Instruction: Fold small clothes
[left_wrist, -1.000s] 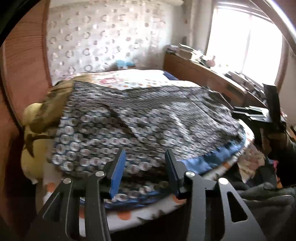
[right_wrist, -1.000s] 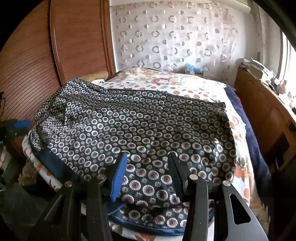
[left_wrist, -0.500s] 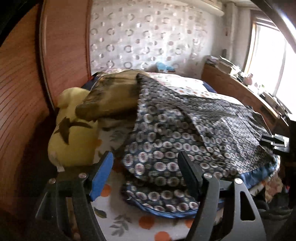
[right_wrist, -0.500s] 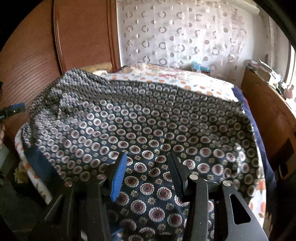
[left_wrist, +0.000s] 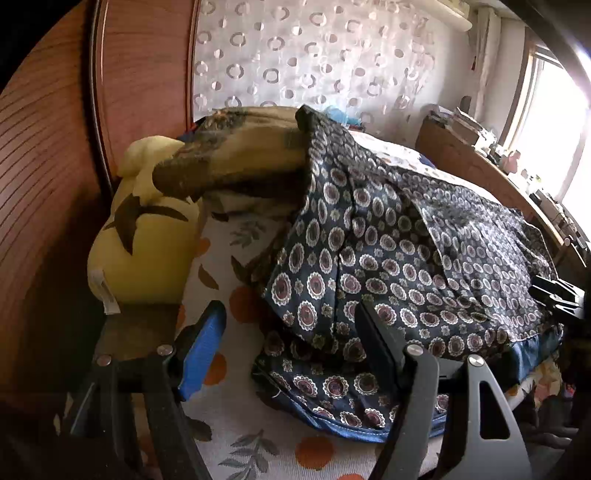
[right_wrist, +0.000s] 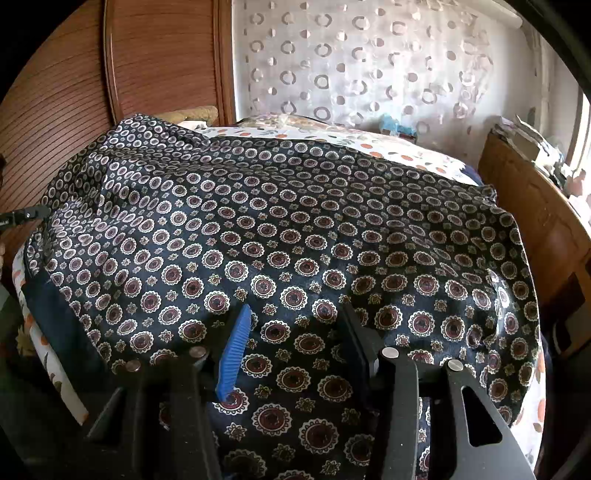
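A dark navy garment (left_wrist: 388, 258) printed with round medallions lies spread over the bed, with a blue hem (left_wrist: 532, 354) along its near edge. My left gripper (left_wrist: 291, 332) stands open just above its near left corner, and the pads touch nothing. In the right wrist view the same garment (right_wrist: 295, 229) fills the frame. My right gripper (right_wrist: 295, 332) hovers low over its near edge. Its jaws are opening slightly; cloth lies under and between them, unpinched. The right gripper's black tips (left_wrist: 554, 291) show at the garment's right side.
A yellow plush toy (left_wrist: 144, 236) and an olive-brown pillow (left_wrist: 236, 155) sit left of the garment, against a wooden wardrobe (left_wrist: 55, 166). The floral bedsheet (left_wrist: 240, 424) shows below the cloth. A cluttered wooden desk (right_wrist: 535, 221) runs along the bed's right side.
My left gripper opened wider and swung left and down to the garment's left corner, bringing the yellow plush into view. My right gripper sank closer to the cloth.
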